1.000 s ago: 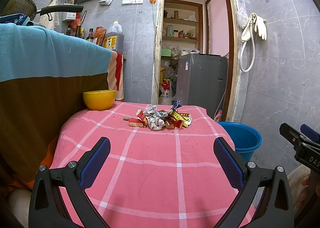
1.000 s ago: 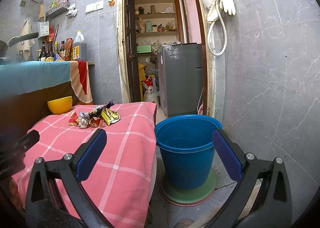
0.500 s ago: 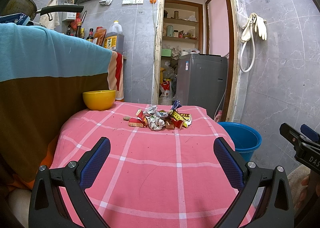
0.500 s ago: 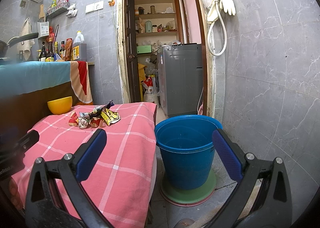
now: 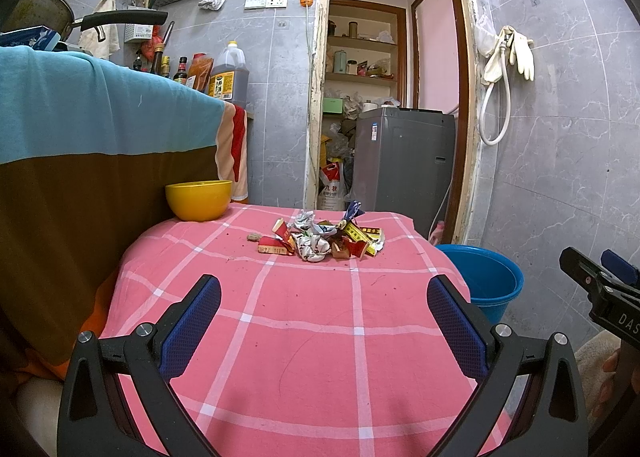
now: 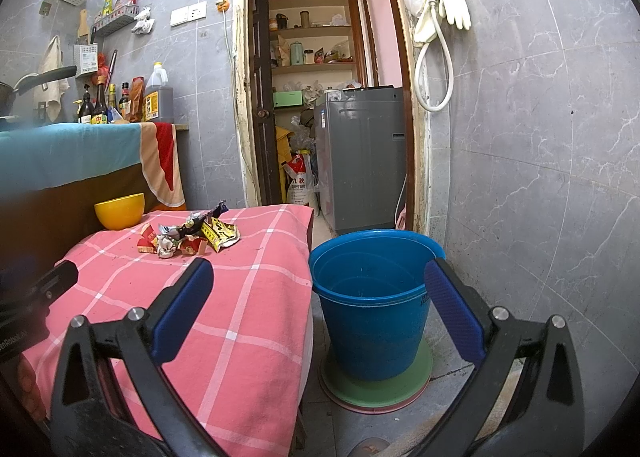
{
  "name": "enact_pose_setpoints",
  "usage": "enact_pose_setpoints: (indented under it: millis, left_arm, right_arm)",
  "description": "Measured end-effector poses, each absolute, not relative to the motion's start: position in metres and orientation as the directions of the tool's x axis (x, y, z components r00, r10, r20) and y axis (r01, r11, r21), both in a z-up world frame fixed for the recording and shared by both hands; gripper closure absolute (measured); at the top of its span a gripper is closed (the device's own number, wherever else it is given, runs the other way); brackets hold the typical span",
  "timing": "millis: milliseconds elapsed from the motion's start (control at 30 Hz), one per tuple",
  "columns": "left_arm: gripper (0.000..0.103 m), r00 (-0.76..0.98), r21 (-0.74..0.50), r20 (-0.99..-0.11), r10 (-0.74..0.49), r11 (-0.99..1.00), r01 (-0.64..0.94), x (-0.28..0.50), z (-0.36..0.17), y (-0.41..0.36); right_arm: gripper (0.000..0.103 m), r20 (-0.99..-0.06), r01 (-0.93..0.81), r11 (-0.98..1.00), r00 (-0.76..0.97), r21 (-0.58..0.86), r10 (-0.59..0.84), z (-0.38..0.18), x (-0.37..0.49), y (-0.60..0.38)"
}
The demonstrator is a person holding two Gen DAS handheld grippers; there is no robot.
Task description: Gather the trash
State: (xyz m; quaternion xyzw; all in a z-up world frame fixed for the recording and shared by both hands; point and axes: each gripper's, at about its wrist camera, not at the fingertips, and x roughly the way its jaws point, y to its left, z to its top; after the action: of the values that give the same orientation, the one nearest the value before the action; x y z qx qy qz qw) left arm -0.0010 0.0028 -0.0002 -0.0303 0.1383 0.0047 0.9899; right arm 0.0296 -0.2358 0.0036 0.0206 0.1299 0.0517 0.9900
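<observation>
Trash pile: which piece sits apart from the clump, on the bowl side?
The small brown scrap, lying alone left of the red carton piece, toward the yellow bowl; the other wrappers all touch or overlap.

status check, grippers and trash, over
Left gripper open, empty. Right gripper open, empty. Trash pile untouched on tablecloth; blue bucket alongside. Nothing blocking.

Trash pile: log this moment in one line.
left hand-held gripper open, empty | right hand-held gripper open, empty | trash pile untouched on pink tablecloth | blue bucket on floor beside table
</observation>
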Motion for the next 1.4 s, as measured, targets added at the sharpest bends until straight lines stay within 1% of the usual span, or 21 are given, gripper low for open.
enact_pose_setpoints:
  millis: [200, 333, 533, 767, 933, 1067, 1167, 1400]
  left_arm:
    - [0.002, 0.961, -0.064, -0.277, 0.005, 0.998, -0.024, 0.000, 0.002, 0.003]
    - [0.002, 0.960, -0.069, -0.280, 0.008, 0.997, -0.029, 0.007, 0.006, 0.007]
    - [0.002, 0.961, -0.081, -0.274, 0.030, 0.995, -0.054, 0.028, 0.016, 0.022]
    - [0.002, 0.972, -0.075, -0.231, 0.046, 0.995, -0.065, 0.058, 0.029, 0.043]
    - [0.002, 0.964, -0.087, -0.262, 0.048, 0.993, -0.073, 0.088, 0.033, 0.061]
    - [0.002, 0.949, -0.125, -0.310, 0.051, 0.988, -0.094, 0.114, 0.031, 0.077]
    - [0.002, 0.937, -0.126, -0.344, 0.059, 0.986, -0.108, 0.129, 0.027, 0.084]
    - [0.003, 0.890, -0.076, -0.448, 0.085, 0.988, -0.132, 0.162, 0.008, 0.086]
  right_arm:
    - [0.000, -0.258, -0.103, 0.993, 0.959, 0.058, 0.115, 0.003, 0.033, -0.234]
    - [0.000, -0.253, -0.127, 0.991, 0.958, 0.050, 0.135, 0.016, 0.035, -0.239]
    - [0.000, -0.232, -0.182, 0.983, 0.955, 0.038, 0.186, 0.024, 0.061, -0.221]
    - [0.000, -0.189, -0.251, 0.968, 0.950, 0.023, 0.250, 0.042, 0.100, -0.206]
    - [0.000, -0.172, -0.279, 0.960, 0.945, 0.024, 0.279, 0.054, 0.138, -0.191]
    - [0.000, -0.196, -0.318, 0.948, 0.928, 0.031, 0.317, 0.056, 0.174, -0.177]
    - [0.000, -0.234, -0.359, 0.934, 0.908, -0.005, 0.347, 0.050, 0.198, -0.161]
    - [0.000, -0.390, -0.442, 0.896, 0.834, -0.047, 0.390, 0.018, 0.246, -0.134]
